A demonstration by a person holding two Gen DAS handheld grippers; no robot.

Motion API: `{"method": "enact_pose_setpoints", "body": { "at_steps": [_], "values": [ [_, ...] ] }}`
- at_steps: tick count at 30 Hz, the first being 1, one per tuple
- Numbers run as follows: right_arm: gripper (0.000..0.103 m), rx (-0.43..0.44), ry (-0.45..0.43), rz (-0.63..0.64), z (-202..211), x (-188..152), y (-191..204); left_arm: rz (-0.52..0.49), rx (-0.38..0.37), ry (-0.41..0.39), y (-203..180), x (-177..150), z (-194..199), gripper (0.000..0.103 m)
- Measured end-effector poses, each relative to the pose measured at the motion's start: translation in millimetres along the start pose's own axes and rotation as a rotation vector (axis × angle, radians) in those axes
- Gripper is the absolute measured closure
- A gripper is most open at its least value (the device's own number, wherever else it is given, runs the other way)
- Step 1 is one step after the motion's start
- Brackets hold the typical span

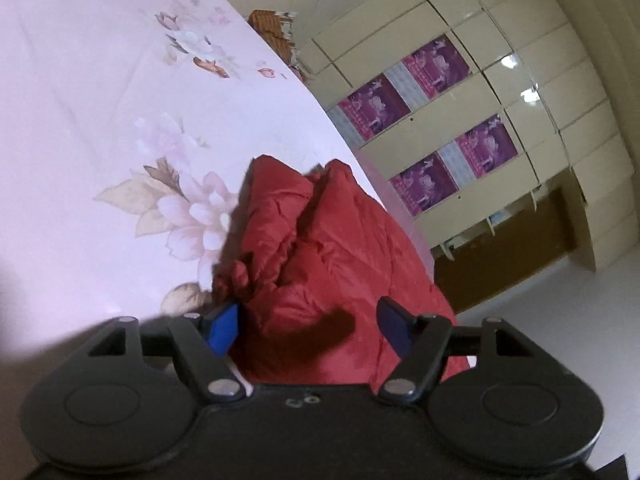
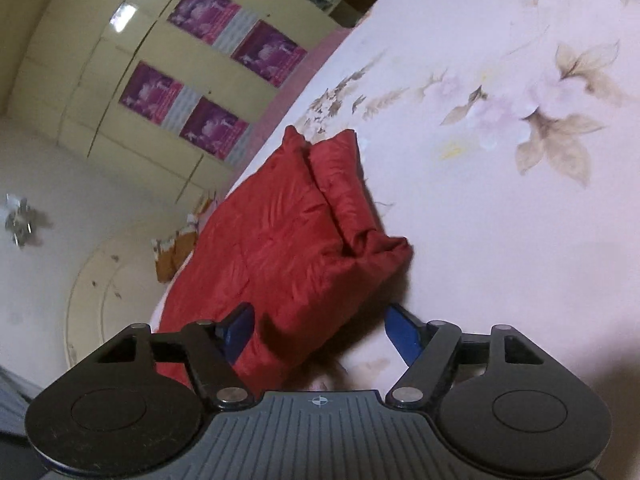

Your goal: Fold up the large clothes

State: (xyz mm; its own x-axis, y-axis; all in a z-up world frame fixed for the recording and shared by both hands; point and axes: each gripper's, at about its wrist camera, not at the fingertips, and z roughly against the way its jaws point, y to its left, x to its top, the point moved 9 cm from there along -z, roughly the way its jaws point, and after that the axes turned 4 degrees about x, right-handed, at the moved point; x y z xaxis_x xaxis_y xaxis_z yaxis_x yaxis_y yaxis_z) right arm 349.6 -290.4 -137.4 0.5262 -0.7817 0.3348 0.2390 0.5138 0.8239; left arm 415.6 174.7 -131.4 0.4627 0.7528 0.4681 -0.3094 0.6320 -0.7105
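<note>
A red padded garment (image 1: pixel 320 248) lies bunched and partly folded on a pink floral bedsheet (image 1: pixel 100 100), close to the bed's edge. In the left wrist view my left gripper (image 1: pixel 308 326) stands open right above its near end, and the blue pads (image 1: pixel 224 324) sit wide apart either side of the cloth without pressing it. In the right wrist view the same garment (image 2: pixel 288 232) shows a folded sleeve along one side. My right gripper (image 2: pixel 320 330) is open too. One blue finger (image 2: pixel 238 330) is over the red cloth, the other over the sheet (image 2: pixel 500 220).
A cream wardrobe (image 1: pixel 460 92) with purple picture panels stands beyond the bed's edge and also shows in the right wrist view (image 2: pixel 160 80). A brown, worn headboard (image 1: pixel 276 36) is at the bed's far end. The sheet stretches wide beside the garment. Both views are rolled sideways.
</note>
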Motion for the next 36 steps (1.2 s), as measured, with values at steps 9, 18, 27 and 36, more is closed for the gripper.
{"method": "enact_pose_setpoints", "body": {
  "at_steps": [9, 18, 27, 36],
  "values": [
    [0.068, -0.044, 0.016, 0.078, -38, 11, 8, -0.083, 0.031, -0.001, -2, 8, -23, 0.076],
    [0.087, -0.051, 0.023, 0.155, -22, 15, 19, -0.165, 0.020, -0.027, -22, 0, 10, 0.088],
    [0.088, -0.043, 0.063, 0.190, 43, 10, 5, -0.142, 0.030, -0.012, -24, -51, 67, 0.088],
    [0.087, -0.045, 0.102, 0.228, 126, -15, -19, -0.134, 0.050, -0.007, -10, -104, 137, 0.088]
  ]
}}
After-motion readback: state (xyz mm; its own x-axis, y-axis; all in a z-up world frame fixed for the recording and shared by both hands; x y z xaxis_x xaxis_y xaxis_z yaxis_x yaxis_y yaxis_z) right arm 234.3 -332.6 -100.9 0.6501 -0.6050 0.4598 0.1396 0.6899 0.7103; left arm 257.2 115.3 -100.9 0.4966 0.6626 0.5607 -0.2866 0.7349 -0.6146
